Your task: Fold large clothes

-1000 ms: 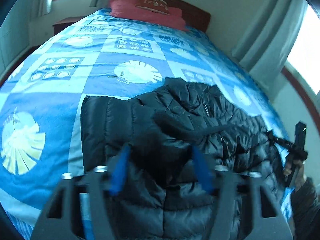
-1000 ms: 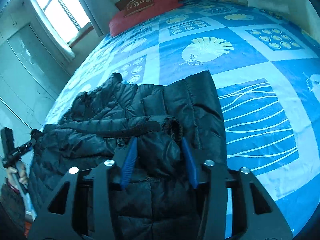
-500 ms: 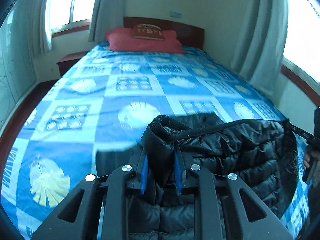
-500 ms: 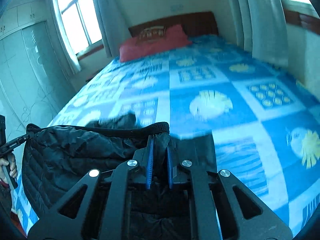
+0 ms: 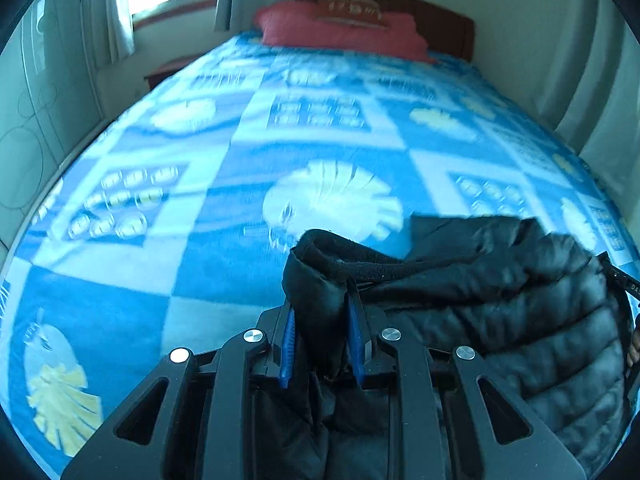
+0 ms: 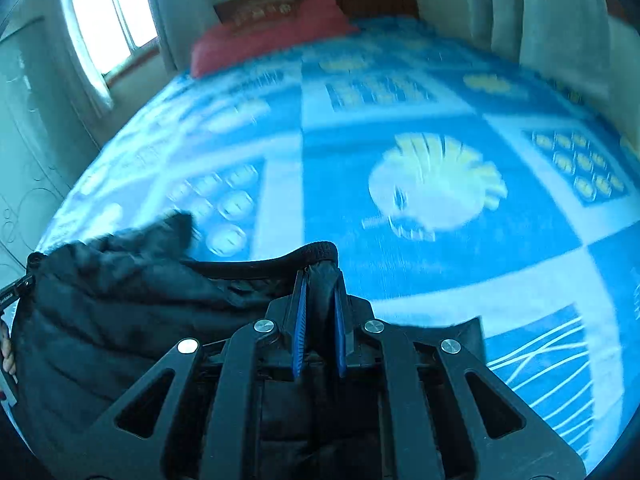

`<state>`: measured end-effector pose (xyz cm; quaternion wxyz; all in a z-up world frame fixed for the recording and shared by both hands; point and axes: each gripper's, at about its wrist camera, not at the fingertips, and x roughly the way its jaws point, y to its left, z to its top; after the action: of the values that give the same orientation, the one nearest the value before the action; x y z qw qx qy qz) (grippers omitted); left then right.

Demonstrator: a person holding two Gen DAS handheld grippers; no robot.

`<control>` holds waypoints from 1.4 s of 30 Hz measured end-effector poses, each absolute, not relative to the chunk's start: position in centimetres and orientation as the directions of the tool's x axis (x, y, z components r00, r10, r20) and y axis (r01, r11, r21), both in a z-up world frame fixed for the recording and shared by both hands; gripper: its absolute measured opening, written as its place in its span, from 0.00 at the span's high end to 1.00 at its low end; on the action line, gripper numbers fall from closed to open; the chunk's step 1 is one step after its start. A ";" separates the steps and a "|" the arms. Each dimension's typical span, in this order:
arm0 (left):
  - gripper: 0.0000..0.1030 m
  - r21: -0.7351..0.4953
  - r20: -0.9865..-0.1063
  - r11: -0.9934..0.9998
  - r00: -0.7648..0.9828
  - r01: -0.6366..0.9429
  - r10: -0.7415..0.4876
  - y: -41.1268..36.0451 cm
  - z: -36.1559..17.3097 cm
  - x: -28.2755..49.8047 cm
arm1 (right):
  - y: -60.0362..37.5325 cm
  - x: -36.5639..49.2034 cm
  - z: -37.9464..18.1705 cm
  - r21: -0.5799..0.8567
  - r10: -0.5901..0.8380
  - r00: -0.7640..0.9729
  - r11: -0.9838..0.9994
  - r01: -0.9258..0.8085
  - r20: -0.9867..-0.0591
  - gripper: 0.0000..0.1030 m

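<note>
A black quilted puffer jacket (image 5: 500, 312) hangs lifted above the blue patterned bed. My left gripper (image 5: 322, 312) is shut on one corner of its ribbed hem, with cloth bunched between the blue pads. My right gripper (image 6: 320, 298) is shut on the other hem corner. The hem band (image 6: 248, 266) stretches taut between the two grippers, and the jacket (image 6: 112, 320) sags below it. The right gripper's tip and hand show at the right edge of the left wrist view (image 5: 624, 280). The left gripper's tip shows at the left edge of the right wrist view (image 6: 12, 292).
The bed (image 5: 328, 128) is covered by a blue and white blanket with leaf prints. A red pillow (image 5: 340, 28) lies at the wooden headboard. Windows with curtains (image 6: 100, 28) and a wardrobe stand to the left; curtains (image 5: 592, 80) hang at the right.
Both grippers closed on the hem corners and lifted the jacket off the bed. Since half a second ago they have carried it forward toward the headboard, cameras tilting down.
</note>
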<state>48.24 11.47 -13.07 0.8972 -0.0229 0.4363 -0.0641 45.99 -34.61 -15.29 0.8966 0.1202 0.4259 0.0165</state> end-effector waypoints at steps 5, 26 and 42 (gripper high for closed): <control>0.65 -0.133 -0.781 0.989 0.607 0.068 -0.146 12.3 -14.9 48.3 | -34.9 46.4 -16.4 0.238 0.130 0.622 0.967 0.093 -0.772 0.86; 0.36 -0.248 -0.701 0.948 0.639 0.198 -0.317 1.4 -9.1 44.1 | -20.2 44.7 -10.9 0.271 0.305 0.647 0.950 -0.155 -0.699 0.56; 0.36 -0.212 -0.766 0.971 0.598 0.112 -0.236 3.7 -12.1 43.2 | -23.4 43.4 -12.5 0.217 0.209 0.640 0.974 -0.068 -0.739 0.57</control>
<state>43.19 3.66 -12.09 0.8911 -0.0709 0.4375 -0.0977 43.44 -23.41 -12.53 0.9015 0.0849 0.4174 0.0768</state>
